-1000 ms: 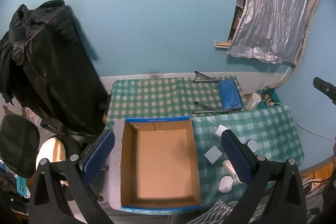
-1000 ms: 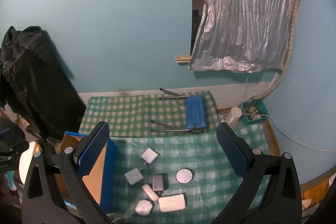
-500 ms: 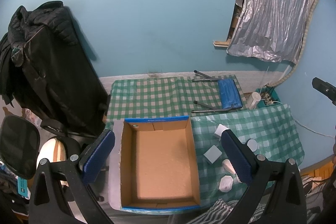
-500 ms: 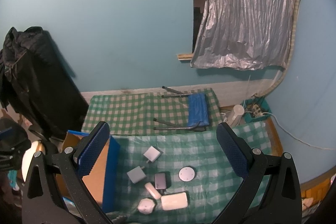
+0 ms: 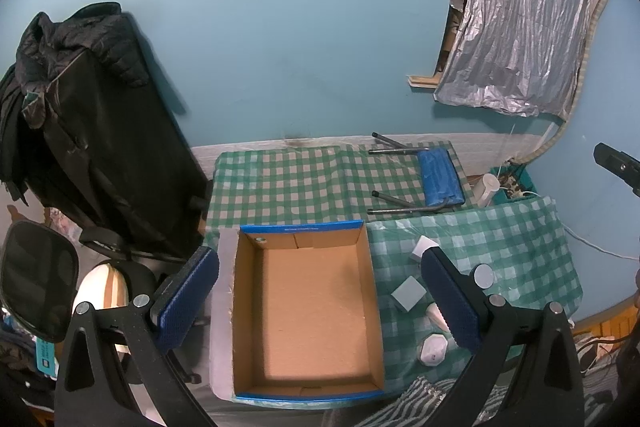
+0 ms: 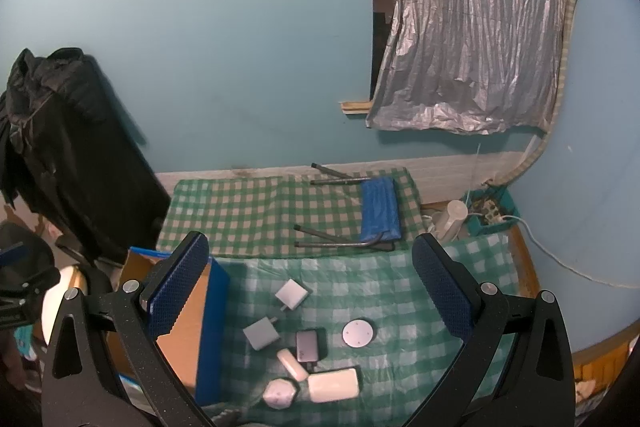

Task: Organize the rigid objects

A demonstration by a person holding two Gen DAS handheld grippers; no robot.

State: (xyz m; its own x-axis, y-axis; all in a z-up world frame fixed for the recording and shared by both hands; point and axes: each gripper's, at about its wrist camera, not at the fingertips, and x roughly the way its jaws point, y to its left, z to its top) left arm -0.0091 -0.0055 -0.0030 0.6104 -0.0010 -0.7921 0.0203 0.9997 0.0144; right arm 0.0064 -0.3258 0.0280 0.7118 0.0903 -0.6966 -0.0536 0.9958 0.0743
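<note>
blue-padded left gripper [image 5: 320, 301] and right gripper [image 6: 310, 289] gape wide, holding nothing.

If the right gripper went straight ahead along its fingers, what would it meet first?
Most likely the green checked tablecloth near the small white charger; the open right gripper holds nothing, though its height above the cloth is unclear.

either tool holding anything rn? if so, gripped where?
Nothing held. The left tool is open above the empty cardboard box; the right tool is open above the small devices on the checked cloth.
</note>
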